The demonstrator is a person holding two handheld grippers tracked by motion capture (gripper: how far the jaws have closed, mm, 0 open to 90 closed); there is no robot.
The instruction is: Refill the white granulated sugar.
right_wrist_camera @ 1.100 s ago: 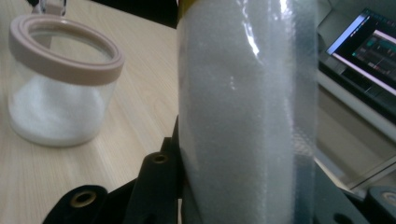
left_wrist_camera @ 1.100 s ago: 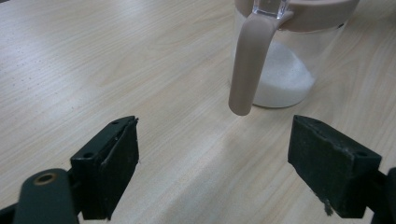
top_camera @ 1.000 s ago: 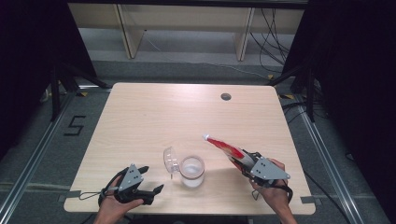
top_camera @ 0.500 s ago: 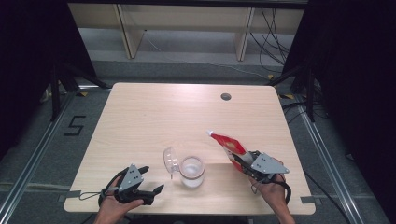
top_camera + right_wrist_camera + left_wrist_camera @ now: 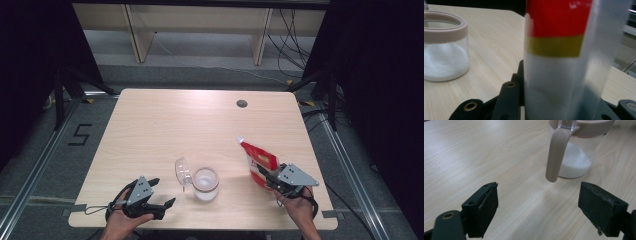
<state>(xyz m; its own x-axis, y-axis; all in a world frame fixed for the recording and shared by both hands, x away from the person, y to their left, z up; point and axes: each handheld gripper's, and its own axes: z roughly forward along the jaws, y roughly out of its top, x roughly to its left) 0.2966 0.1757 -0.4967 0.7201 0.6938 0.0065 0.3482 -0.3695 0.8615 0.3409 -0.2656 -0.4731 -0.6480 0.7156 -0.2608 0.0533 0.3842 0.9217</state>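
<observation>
While upright, pouch [image 5: 259, 159] sits clamped between right gripper [image 5: 270, 180] jaws.

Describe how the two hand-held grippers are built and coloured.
Both the left gripper and the right gripper are black, each topped by a grey three-cornered plate. A black cable loops from the left one. Its jaws are thick black blocks with screw holes.

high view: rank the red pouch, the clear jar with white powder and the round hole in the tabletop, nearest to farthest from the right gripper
1. Red pouch: held in the right gripper, at the table's right.
2. Clear jar: to the gripper's left, near the front edge, lid flipped open.
3. Round hole: far side of the table, near the back edge.
</observation>
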